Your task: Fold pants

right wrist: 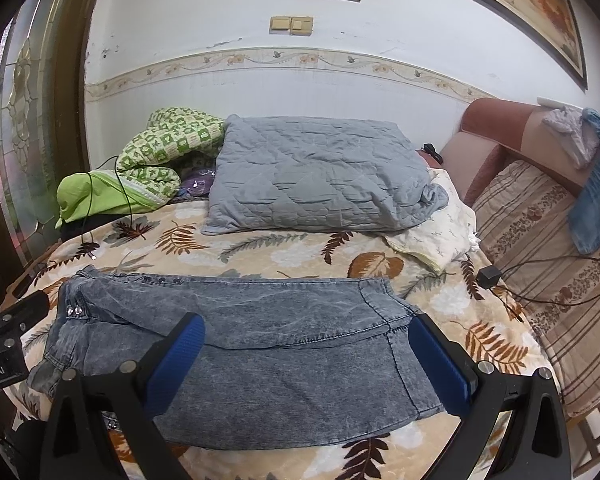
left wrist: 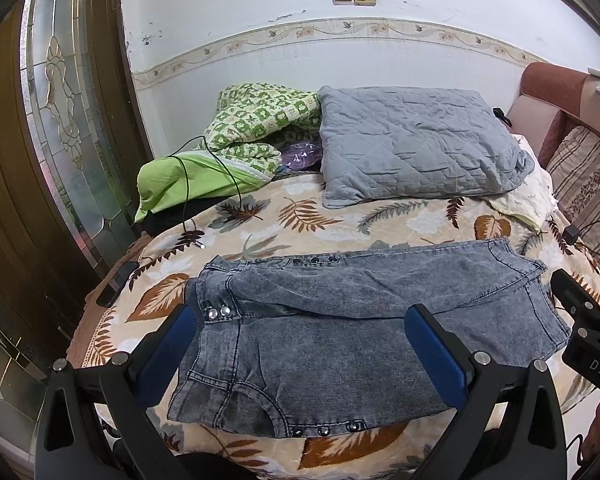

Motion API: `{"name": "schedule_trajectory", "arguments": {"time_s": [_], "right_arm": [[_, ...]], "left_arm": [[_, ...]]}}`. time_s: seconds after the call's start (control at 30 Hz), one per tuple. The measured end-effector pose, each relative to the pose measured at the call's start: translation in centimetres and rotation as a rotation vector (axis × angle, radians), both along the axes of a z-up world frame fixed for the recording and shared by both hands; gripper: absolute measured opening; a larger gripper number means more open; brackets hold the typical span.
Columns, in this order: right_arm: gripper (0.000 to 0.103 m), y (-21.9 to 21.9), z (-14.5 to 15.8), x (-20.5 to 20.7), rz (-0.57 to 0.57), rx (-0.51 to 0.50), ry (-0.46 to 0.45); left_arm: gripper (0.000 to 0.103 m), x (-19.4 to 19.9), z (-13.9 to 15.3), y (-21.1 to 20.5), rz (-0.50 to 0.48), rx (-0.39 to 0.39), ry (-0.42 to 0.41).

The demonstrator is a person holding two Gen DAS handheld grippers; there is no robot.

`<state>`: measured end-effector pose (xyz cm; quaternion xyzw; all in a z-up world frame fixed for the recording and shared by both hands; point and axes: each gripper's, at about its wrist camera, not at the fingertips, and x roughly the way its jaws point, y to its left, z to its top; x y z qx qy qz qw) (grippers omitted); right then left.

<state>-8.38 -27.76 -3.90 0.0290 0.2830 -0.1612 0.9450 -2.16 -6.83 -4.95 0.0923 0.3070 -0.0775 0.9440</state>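
Note:
Grey-blue acid-wash denim pants lie on the leaf-print bedspread, folded in half, waist with metal snaps to the left. They also show in the right wrist view. My left gripper is open and empty, hovering above the waist half, blue pads spread wide. My right gripper is open and empty above the leg-end half, its pads wide apart. Each gripper's body shows at the edge of the other's view.
A grey quilted pillow and a green patterned blanket lie at the back of the bed. A black cable trails on the left. A charger with cord lies right, next to a striped cushion. A wooden door stands left.

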Motion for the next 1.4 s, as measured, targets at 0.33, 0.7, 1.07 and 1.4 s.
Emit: {"name": "schedule_trajectory", "arguments": {"time_s": [0.33,0.7,1.07,1.4], "right_arm": [[0.103,-0.3,-0.2,0.3,-0.007,0.007,0.014],[0.103,-0.1,-0.9,1.2,-0.006,0.0,0.04],[0.103,-1.1,-2.2,2.8,0.001,0.028,0.091],[0.103,-9.2,-4.7,6.8,-0.101,0.111,0.179]], "left_arm": [[0.103,0.2,-0.5,0.0,-0.004,0.002,0.01],[0.103,1.0,-1.5,0.5,0.006,-0.003,0.031],[0.103,5.4,-3.4,4.0,0.057,-0.018,0.123],[0.103,17.8,-6.8,15.3,0.333,-0.046,0.263]]}}
